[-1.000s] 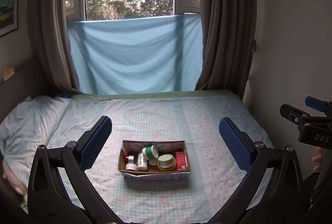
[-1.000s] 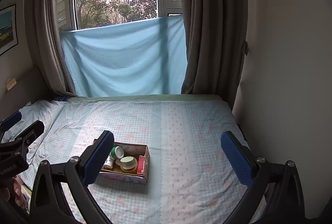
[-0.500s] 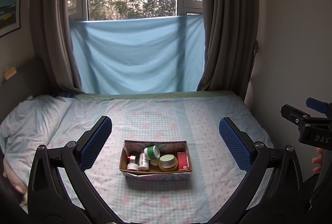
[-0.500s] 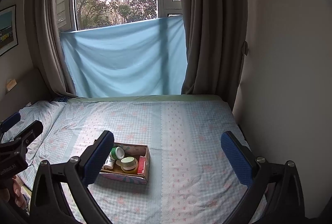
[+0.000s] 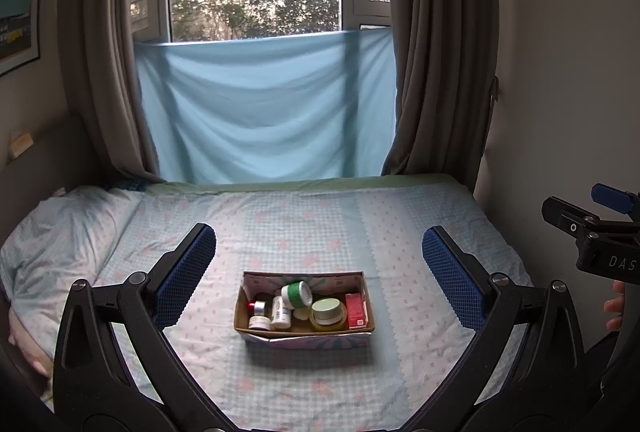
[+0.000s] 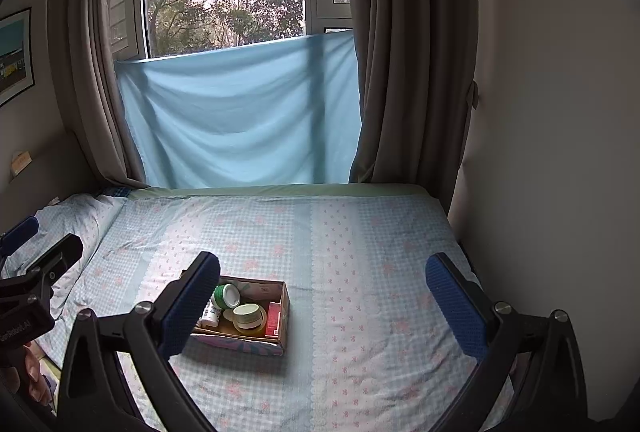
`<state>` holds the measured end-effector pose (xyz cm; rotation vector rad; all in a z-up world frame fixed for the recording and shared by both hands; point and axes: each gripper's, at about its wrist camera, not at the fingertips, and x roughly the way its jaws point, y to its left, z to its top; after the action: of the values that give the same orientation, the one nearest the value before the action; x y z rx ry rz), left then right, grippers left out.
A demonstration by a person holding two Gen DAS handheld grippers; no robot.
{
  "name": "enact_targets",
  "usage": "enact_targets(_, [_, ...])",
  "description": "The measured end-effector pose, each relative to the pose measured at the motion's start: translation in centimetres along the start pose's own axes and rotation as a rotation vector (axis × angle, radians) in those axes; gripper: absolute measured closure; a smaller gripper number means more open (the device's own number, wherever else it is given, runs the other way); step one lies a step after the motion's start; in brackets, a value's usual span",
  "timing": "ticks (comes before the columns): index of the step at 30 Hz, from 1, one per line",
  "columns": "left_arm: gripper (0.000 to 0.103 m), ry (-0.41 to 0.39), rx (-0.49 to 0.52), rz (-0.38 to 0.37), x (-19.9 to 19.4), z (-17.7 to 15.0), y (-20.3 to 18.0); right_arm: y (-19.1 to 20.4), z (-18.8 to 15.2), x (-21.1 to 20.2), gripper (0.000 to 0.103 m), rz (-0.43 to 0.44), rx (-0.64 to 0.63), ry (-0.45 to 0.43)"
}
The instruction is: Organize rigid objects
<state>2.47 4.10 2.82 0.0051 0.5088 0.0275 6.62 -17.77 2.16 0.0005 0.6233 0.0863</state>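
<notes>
Cardboard box (image 5: 304, 328) on the bed (image 5: 420, 232) already holds the jars (image 5: 328, 311) and bottles (image 5: 281, 312); nothing loose remains visible. Left gripper (image 5: 319, 272) and right gripper (image 6: 323, 296) hover spread wide, empty, so sorting looks finished.

In the right wrist view, the right gripper's left finger (image 6: 190, 306) covers the left end of the cardboard box (image 6: 285, 306), hiding whatever sits there. Labels on the white bottle (image 5: 281, 312) and red carton (image 5: 355, 310) are too small to read. At the left view's right edge, the other gripper (image 5: 596, 232) is cut off.
</notes>
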Motion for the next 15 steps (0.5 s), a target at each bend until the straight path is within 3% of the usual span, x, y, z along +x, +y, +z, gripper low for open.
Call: enact_targets(15, [0.0, -0.013, -0.022, 0.007, 0.23, 0.04, -0.08, 0.18, 0.21, 0.06, 0.0, -0.013, -0.004, 0.0])
